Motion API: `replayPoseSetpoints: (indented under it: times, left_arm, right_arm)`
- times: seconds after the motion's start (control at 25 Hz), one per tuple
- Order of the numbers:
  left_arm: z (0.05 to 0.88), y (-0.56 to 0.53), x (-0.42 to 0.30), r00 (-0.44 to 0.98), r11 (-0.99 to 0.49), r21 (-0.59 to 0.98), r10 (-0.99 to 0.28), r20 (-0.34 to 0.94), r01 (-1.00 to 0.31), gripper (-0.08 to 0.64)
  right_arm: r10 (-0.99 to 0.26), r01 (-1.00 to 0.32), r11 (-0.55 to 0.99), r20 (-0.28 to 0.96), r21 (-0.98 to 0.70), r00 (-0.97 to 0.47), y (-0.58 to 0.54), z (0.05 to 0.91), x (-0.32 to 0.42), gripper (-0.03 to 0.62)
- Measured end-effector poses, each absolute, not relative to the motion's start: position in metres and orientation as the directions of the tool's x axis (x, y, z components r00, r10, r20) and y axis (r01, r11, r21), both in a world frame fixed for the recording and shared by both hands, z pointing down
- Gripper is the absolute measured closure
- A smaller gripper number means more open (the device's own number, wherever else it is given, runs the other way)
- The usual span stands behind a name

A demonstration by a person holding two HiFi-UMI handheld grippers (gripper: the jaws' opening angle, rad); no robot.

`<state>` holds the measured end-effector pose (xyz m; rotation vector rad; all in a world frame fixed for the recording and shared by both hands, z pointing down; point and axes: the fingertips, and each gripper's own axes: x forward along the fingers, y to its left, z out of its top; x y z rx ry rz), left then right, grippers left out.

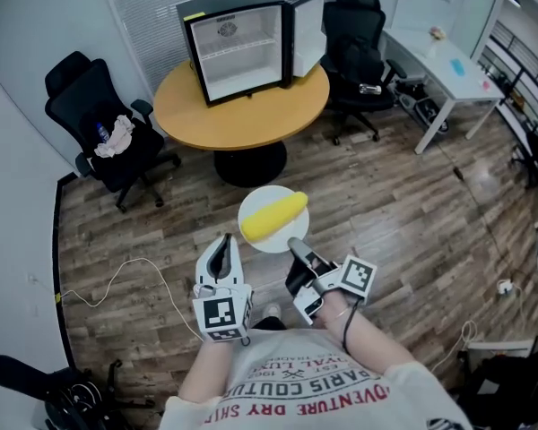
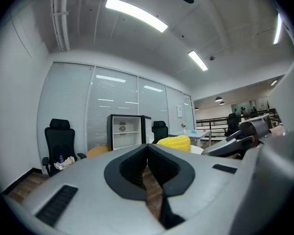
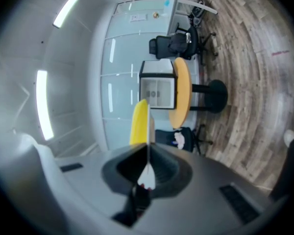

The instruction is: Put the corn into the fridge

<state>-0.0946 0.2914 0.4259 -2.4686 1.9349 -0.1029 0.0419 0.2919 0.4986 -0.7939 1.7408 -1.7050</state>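
A yellow corn cob (image 1: pixel 273 216) lies on a small white plate (image 1: pixel 284 244) held level above the wooden floor. My right gripper (image 1: pixel 296 246) is shut on the plate's near rim. In the right gripper view the plate (image 3: pixel 148 131) shows edge-on between the jaws, with the corn (image 3: pixel 138 124) on one side of it. My left gripper (image 1: pixel 221 251) hangs just left of the plate, shut and holding nothing, and its view catches the corn (image 2: pixel 174 142) to the right. The small black fridge (image 1: pixel 238 43) stands ahead on a round wooden table (image 1: pixel 242 119) with its door swung open to the right.
A black office chair (image 1: pixel 103 133) with a cloth and a bottle on its seat stands left of the table. More black chairs (image 1: pixel 359 34) stand to the table's right. A white desk (image 1: pixel 448 65) is at the far right. A thin cable (image 1: pixel 130 271) runs over the floor at left.
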Motion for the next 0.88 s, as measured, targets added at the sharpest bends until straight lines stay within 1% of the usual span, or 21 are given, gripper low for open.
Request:
replayPoseSetpoints:
  times: [0.24,0.48,0.64,0.88]
  left_arm:
    - [0.417,0.228,-0.122,0.271,-0.272,-0.049,-0.962,0.037,-0.961,0.526]
    - [0.414,0.188,-0.137,0.291,-0.292,-0.027,-0.956,0.028,-0.956,0.526]
    - [0.419,0.167,-0.143,0.267,-0.269,-0.034,-0.963,0.038,-0.963,0.526]
    - [0.432,0.130,-0.147,0.200,-0.202,-0.053,-0.979,0.041,-0.978,0.526]
  right_arm:
    - [-0.775,-0.026,0.019,0.002,-0.999,-0.632,0.231,0.492,0.018,0.552]
    - [-0.780,-0.037,0.008,0.017,-0.999,-0.626,0.187,0.492,0.003,0.552]
    - [-0.769,-0.046,-0.005,0.034,-0.999,-0.638,0.157,0.497,0.000,0.552]
    - [-0.738,-0.026,-0.013,0.027,-1.000,-0.674,0.111,0.513,0.000,0.552]
